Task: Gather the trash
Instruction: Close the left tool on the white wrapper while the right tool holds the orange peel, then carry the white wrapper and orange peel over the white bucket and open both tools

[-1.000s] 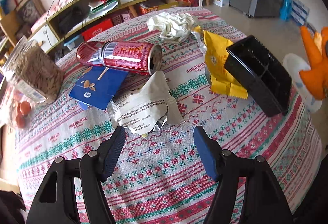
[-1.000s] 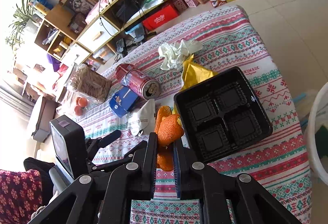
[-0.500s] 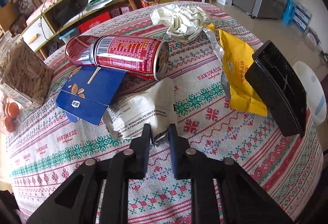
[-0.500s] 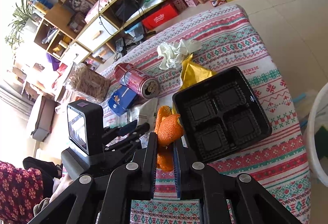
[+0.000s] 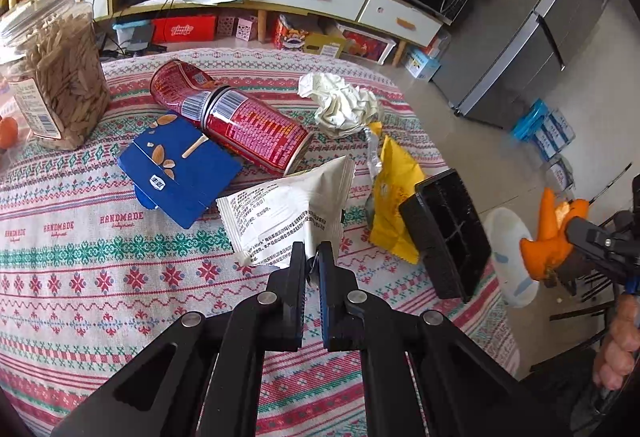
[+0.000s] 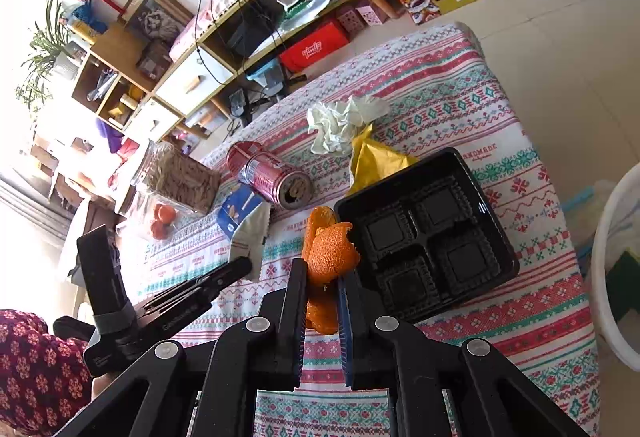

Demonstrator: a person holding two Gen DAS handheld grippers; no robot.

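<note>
A white snack wrapper [image 5: 288, 213] hangs lifted off the patterned tablecloth [image 5: 120, 277]. My left gripper [image 5: 311, 251] pinches its near edge, jaws still closing on it. The same wrapper [image 6: 252, 233] and left gripper [image 6: 240, 265] show in the right wrist view. My right gripper [image 6: 323, 269] is shut on an orange peel [image 6: 332, 257] and is held above the table's near edge beside a black plastic tray [image 6: 424, 237]. From the left wrist view the peel [image 5: 548, 237] hangs at the far right.
A crushed red can [image 5: 248, 125], a blue box [image 5: 180, 173], crumpled tissue [image 5: 344, 109], a yellow packet [image 5: 394, 189] and the black tray [image 5: 448, 237] lie on the table. A jar of seeds [image 5: 56, 77] stands at left. A white bin [image 6: 616, 257] sits on the floor at right.
My left gripper went from wide open to shut on the white wrapper's edge, then rose and rolled, lifting the wrapper. The right gripper with the peel stayed put.
</note>
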